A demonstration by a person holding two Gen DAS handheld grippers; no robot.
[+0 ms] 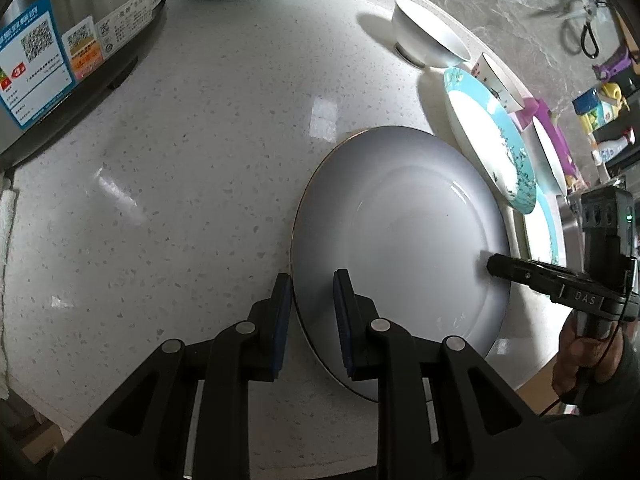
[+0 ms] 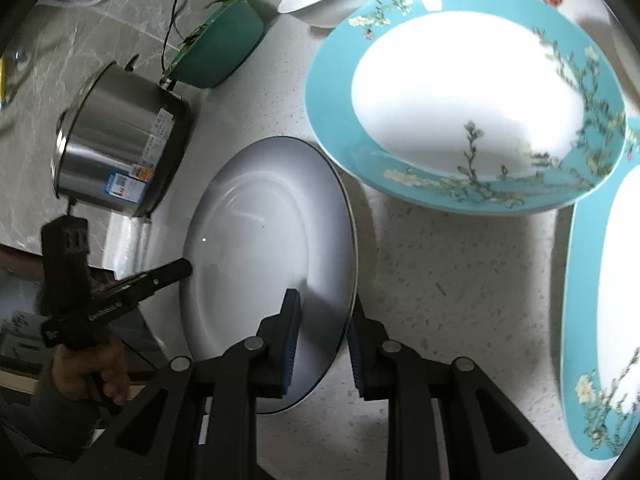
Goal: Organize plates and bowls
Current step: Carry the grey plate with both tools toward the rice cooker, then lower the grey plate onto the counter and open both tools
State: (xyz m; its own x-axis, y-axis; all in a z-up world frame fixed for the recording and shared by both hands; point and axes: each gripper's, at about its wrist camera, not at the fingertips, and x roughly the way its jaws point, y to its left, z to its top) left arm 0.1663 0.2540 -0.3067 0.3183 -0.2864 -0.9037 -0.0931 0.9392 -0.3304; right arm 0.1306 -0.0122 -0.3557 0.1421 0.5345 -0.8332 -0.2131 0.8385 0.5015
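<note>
A plain white plate (image 1: 404, 248) with a thin dark rim lies on the speckled counter; it also shows in the right wrist view (image 2: 268, 248). My left gripper (image 1: 314, 314) is open, its jaws straddling the plate's near rim. My right gripper (image 2: 324, 340) is open, straddling the opposite rim; it appears in the left view (image 1: 520, 270). A turquoise floral plate (image 2: 460, 96) sits beyond, also in the left view (image 1: 490, 140). A second turquoise plate (image 2: 600, 312) lies at the right. A white bowl (image 1: 428, 38) and a patterned bowl (image 1: 500, 80) stand further back.
A steel cooker pot (image 1: 60, 56) with stickers stands at the left, seen too in the right view (image 2: 120, 144). A green bowl (image 2: 220, 52) holding greens sits behind it. The counter edge (image 1: 532, 376) runs close beside the white plate. Scissors (image 1: 580, 20) hang on the wall.
</note>
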